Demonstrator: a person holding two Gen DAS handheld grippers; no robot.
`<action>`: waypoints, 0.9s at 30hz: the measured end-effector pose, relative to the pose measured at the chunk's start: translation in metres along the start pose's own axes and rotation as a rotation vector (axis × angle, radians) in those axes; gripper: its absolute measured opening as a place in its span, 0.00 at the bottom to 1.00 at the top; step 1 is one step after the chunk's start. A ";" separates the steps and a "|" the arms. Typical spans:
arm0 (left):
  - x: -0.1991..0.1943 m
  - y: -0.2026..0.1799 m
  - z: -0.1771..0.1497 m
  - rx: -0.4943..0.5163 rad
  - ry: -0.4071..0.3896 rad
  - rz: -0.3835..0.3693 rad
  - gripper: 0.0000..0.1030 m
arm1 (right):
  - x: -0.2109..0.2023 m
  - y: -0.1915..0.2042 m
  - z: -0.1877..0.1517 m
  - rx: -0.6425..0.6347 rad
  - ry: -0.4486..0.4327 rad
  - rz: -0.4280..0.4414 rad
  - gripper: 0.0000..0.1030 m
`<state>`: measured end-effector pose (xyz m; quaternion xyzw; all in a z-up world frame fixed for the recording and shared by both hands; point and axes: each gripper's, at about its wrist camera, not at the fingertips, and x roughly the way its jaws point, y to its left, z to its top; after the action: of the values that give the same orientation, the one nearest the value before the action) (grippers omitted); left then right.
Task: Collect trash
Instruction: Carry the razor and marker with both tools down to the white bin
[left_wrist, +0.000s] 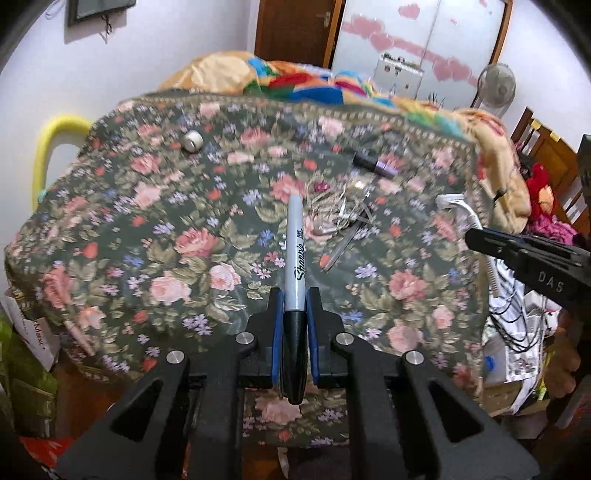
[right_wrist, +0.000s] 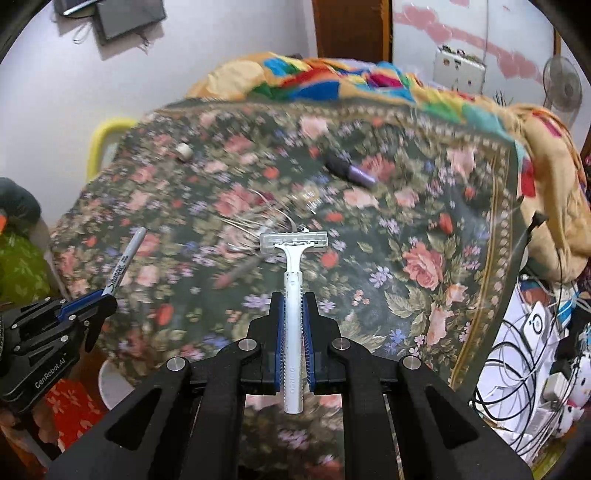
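My left gripper (left_wrist: 294, 295) is shut on a grey Sharpie marker (left_wrist: 294, 254), held above the floral cloth (left_wrist: 147, 221); the marker points forward. It also shows at the left of the right wrist view (right_wrist: 123, 264). My right gripper (right_wrist: 293, 299) is shut on a white disposable razor (right_wrist: 293, 273), head forward, above the cloth (right_wrist: 406, 240). The razor also shows at the right of the left wrist view (left_wrist: 463, 212). On the cloth lie a tangle of thin wire and clear wrap (left_wrist: 334, 206), a purple-and-black tube (left_wrist: 373, 164) and a small white roll (left_wrist: 192, 141).
A colourful blanket (left_wrist: 295, 79) is heaped at the far side. A yellow chair back (left_wrist: 48, 147) stands at the left. Cables and clutter (right_wrist: 524, 354) lie off the right edge. A door and a fan (left_wrist: 496, 86) stand behind.
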<state>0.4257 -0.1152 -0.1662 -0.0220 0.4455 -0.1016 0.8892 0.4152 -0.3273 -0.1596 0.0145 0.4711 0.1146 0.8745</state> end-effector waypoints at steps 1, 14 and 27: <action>-0.008 0.001 0.000 0.000 -0.012 0.003 0.11 | -0.006 0.005 0.001 -0.007 -0.011 0.002 0.08; -0.128 0.047 -0.041 -0.053 -0.159 0.077 0.11 | -0.094 0.096 -0.014 -0.125 -0.135 0.069 0.08; -0.213 0.137 -0.128 -0.197 -0.189 0.228 0.11 | -0.109 0.214 -0.052 -0.275 -0.126 0.234 0.08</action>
<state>0.2217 0.0677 -0.0928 -0.0678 0.3674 0.0466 0.9264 0.2741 -0.1466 -0.0708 -0.0435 0.3904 0.2778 0.8767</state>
